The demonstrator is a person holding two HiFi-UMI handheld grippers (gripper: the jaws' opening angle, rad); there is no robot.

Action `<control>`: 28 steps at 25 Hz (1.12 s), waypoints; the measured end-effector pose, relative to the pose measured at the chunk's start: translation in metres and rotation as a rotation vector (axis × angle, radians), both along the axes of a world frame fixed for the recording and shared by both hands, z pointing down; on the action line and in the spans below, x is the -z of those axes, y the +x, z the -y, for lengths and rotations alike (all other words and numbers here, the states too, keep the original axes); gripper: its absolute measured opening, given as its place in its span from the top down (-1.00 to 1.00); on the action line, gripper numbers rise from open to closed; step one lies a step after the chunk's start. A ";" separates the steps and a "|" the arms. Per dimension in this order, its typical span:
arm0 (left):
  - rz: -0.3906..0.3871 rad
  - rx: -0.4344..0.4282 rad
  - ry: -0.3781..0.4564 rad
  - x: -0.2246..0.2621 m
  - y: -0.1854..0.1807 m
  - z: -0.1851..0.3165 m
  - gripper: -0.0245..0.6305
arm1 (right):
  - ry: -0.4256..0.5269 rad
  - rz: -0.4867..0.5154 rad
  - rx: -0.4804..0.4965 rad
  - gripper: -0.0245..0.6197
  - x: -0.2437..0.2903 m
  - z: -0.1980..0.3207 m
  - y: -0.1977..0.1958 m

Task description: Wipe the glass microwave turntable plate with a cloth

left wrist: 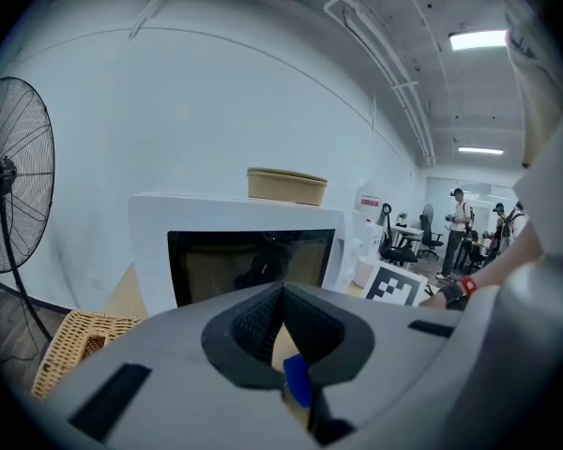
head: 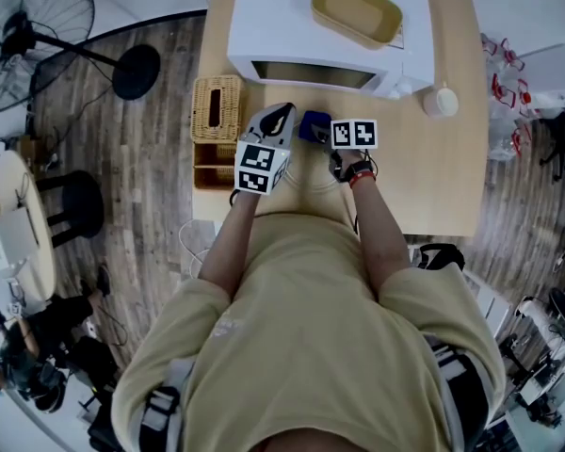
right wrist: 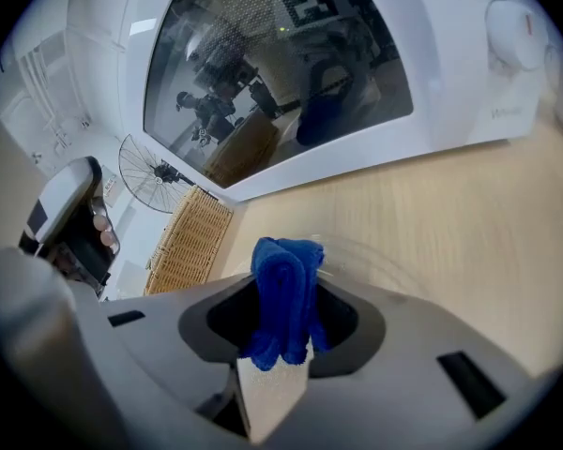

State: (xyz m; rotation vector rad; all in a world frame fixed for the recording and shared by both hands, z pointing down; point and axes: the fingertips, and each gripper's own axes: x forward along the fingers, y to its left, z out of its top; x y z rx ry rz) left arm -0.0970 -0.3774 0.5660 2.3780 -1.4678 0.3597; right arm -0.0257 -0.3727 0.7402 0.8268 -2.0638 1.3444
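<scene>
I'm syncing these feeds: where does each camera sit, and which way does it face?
Head view: on the person's head, looking down at microwave and table; shirt and both arms show.
Left gripper view: rides the left gripper, faces the microwave door; right wrist shows.
Right gripper view: rides the right gripper, tilted toward the table; jaws clamp blue cloth.
All share the microwave.

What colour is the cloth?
The cloth is blue, clearest in the right gripper view.

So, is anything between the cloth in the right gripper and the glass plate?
Nothing visible does. The right gripper has its jaws shut on the blue cloth, right at the faint rim of the glass plate, with no object between them.
</scene>
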 end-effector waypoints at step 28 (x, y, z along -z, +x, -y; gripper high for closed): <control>0.003 -0.026 -0.015 -0.008 0.005 -0.004 0.86 | 0.001 -0.083 -0.093 0.47 0.001 0.004 0.085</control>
